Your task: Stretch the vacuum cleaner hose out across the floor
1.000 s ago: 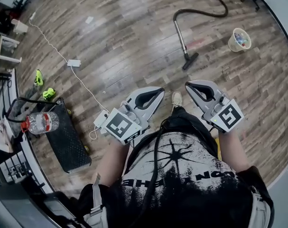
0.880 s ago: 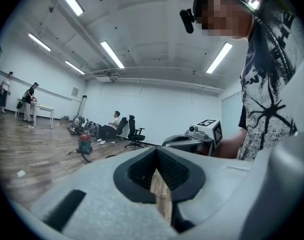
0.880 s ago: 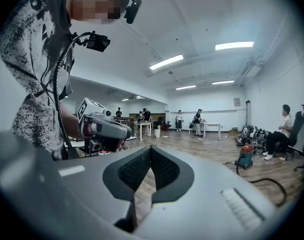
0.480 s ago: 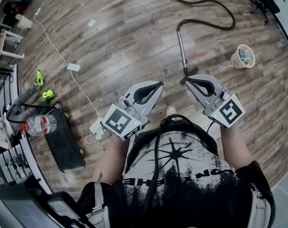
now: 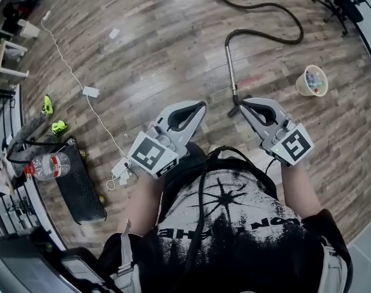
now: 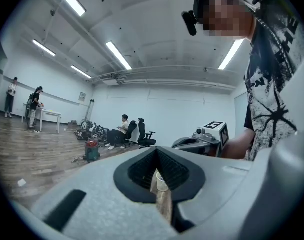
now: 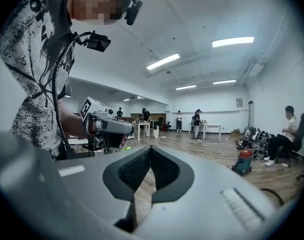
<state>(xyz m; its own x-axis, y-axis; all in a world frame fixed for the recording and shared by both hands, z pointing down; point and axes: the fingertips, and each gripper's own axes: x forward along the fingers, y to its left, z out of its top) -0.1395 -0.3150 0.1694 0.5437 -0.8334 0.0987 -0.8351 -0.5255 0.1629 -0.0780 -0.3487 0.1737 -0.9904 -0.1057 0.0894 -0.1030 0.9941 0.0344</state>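
We carry the left claw (image 5: 199, 105) and the right claw (image 5: 242, 106) side by side ahead of our torso, apart from each other. Both point forward and roughly level. The jaws of each are closed tip to tip and grip nothing. Our left forearm (image 5: 142, 194) and right forearm (image 5: 295, 185) reach forward. The marker cubes (image 5: 151, 154) face upward.

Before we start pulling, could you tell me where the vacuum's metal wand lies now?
In the head view, the wand lies on the floor right of centre, just beyond the right hand-held gripper, left of the small bucket.
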